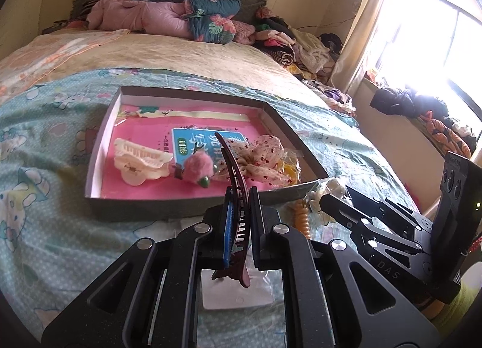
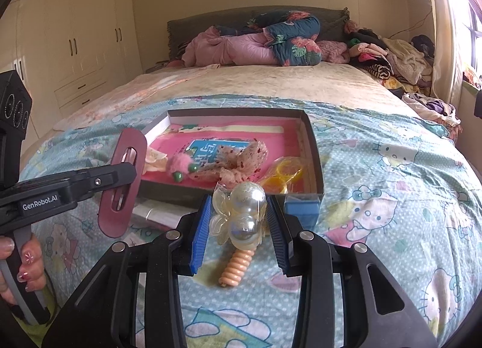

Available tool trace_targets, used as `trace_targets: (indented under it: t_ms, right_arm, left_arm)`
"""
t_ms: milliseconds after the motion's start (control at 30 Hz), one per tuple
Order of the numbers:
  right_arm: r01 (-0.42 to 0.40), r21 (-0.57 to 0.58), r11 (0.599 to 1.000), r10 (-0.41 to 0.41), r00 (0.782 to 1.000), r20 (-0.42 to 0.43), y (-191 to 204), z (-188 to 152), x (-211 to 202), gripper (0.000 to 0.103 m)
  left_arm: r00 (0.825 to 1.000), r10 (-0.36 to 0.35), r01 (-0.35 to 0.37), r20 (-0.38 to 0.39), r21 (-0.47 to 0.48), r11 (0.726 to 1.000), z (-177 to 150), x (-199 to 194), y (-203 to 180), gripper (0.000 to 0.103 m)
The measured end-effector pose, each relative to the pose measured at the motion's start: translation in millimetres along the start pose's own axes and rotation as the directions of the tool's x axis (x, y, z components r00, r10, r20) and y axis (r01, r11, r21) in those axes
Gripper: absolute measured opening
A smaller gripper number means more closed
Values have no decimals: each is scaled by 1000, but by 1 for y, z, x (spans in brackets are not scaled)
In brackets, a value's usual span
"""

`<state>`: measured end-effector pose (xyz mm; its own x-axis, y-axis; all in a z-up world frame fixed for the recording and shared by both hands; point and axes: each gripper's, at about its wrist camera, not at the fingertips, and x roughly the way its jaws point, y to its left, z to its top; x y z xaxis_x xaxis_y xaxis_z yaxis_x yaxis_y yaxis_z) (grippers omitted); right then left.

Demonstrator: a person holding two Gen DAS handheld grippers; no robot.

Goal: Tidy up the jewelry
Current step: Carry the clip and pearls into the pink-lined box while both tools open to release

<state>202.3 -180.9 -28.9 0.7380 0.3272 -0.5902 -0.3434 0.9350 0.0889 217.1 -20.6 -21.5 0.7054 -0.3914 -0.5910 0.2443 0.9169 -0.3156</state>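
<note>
a bedroom, seen from two hand-held grippers above a bed with a pale blue cartoon-cat bedsheet (image 2: pixel 391 167).

on the left, the left gripper (image 1: pixel 238 212) has its jaws nearly closed, clamped on a long, curved, dark maroon plastic hair clip (image 1: pixel 233 173). the clip stands upright between the jaws, its toothed edge facing the right jaw and its tip rising well above them. it looks stiff, light and smooth, so it could swivel or slip in a narrow pinch; the grip sits low on the clip, near its hinge end. a hand (image 2: pixel 27 260) with painted nails squeezes this gripper's handle.

beyond the jaws lies a shallow, open, dark-walled cardboard box with a pink lining (image 1: pixel 99 149). it already holds a cream plastic claw clip (image 1: pixel 141 161), a fuzzy pink pompom hair tie (image 1: pixel 197 167), a floral fabric scrunchie (image 1: pixel 262 161) and something yellow in clear wrap (image 2: pixel 283 173).

on the right, the right gripper (image 2: pixel 238 224) holds its jaws partway open around a hair tie with pearly clear bubble beads and petals (image 2: pixel 244 215), whose peach spiral coil (image 2: pixel 236 266) hangs below the jaws. the beads look hard, glossy and possibly brittle; a gentle squeeze across the cluster seems safest. a small blue block (image 2: pixel 302 206) sits just right of the right jaw, against the box's near wall.
</note>
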Motion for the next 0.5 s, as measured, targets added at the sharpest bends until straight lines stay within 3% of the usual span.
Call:
trace_targets:
  t_ms: [500]
  right_arm:
    - [37,-2,999,-37,999,40,-23,39,20,35]
  left_arm:
    - [1000,24,-24,-16,18,1000,27,38,-2,4]
